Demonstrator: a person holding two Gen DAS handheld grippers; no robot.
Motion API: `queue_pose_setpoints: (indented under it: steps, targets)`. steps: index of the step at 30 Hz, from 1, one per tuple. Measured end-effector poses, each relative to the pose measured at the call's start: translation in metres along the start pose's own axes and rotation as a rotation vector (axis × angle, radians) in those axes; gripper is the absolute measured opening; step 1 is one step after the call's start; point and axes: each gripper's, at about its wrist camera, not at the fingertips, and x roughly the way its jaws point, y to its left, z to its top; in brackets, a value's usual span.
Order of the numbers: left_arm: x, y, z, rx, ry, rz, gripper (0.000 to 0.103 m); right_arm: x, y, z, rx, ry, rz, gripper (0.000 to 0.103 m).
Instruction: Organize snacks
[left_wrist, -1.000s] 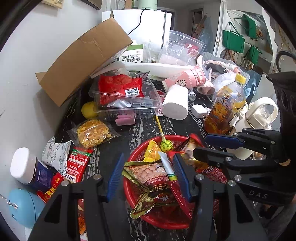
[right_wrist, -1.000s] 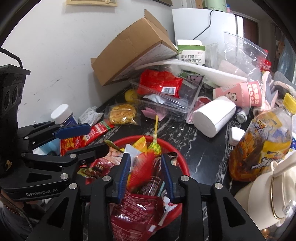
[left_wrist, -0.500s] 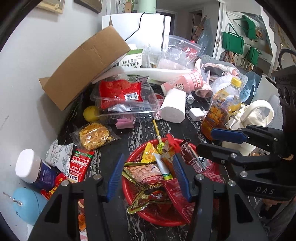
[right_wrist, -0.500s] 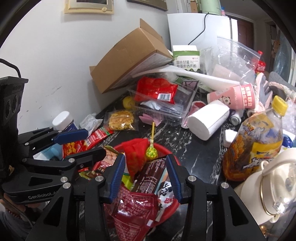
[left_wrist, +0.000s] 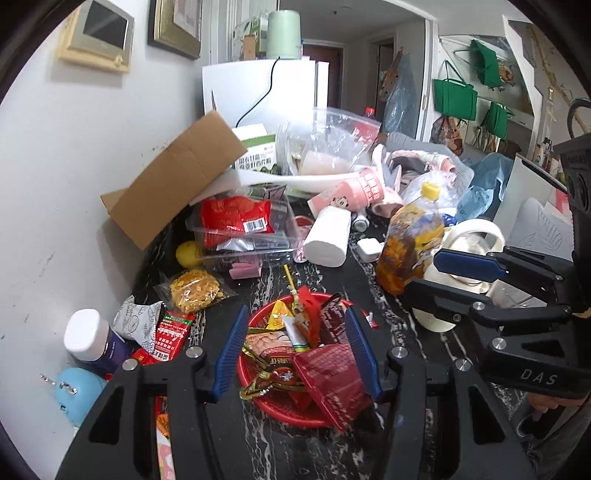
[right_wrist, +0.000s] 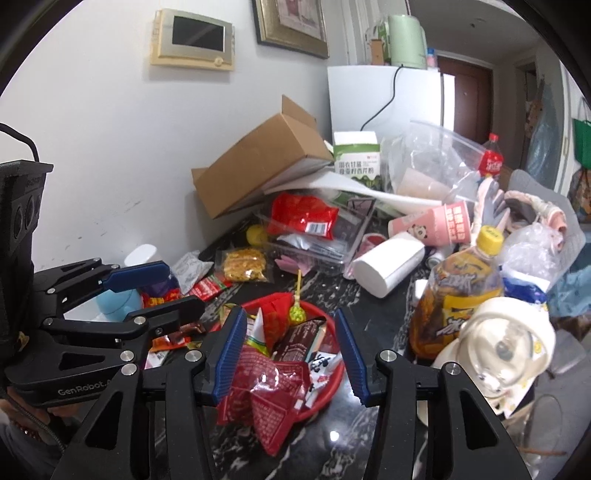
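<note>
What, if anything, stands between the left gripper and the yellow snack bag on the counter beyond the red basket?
Nothing visible blocks it. The left gripper hangs open above the red basket; the yellow snack bag lies uncovered on the dark counter.

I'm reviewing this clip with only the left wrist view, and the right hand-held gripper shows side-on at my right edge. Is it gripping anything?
Observer: No. The right wrist view shows the right hand-held gripper open. Its jaws have just been opening, and the pads press on nothing. The snack packets seen between them lie below in the red basket.
Operator: What lies on the basket's right side? It's hidden for me.
Observer: A black-and-white packet, close to the rim.
Operator: Past the clear bag I see only a red cap.
Observer: It belongs to a bottle with a red label, standing behind the clear bag.
</note>
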Motion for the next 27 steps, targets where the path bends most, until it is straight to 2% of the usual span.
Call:
queue_pose_setpoints:
  steps: [8,13,15,16,17,19,27]
  targets:
    - [-0.041,-0.020,-0.006,0.000,-0.048,0.003,0.053,-0.049,0.006,-0.009,-0.003,-0.051,-0.041,0.050]
    - [-0.063,-0.033,-0.014,0.000,-0.071,0.007,0.053,-0.078,0.009,-0.020,-0.003,-0.086,-0.071,0.057]
    - [-0.072,-0.037,-0.019,0.000,-0.082,0.017,0.061,-0.089,0.009,-0.026,0.004,-0.092,-0.090,0.058]
    - [-0.076,-0.038,-0.021,-0.001,-0.090,0.024,0.073,-0.092,0.009,-0.028,0.005,-0.093,-0.096,0.059]
    - [-0.080,-0.040,-0.023,0.000,-0.102,0.032,0.079,-0.097,0.010,-0.032,0.008,-0.096,-0.104,0.062]
    - [-0.088,-0.044,-0.029,0.006,-0.117,0.048,0.079,-0.103,0.012,-0.038,0.009,-0.101,-0.114,0.066]
    - [-0.103,-0.051,-0.053,-0.007,-0.096,0.052,0.079,-0.118,0.018,-0.066,0.029,-0.078,-0.162,0.081]
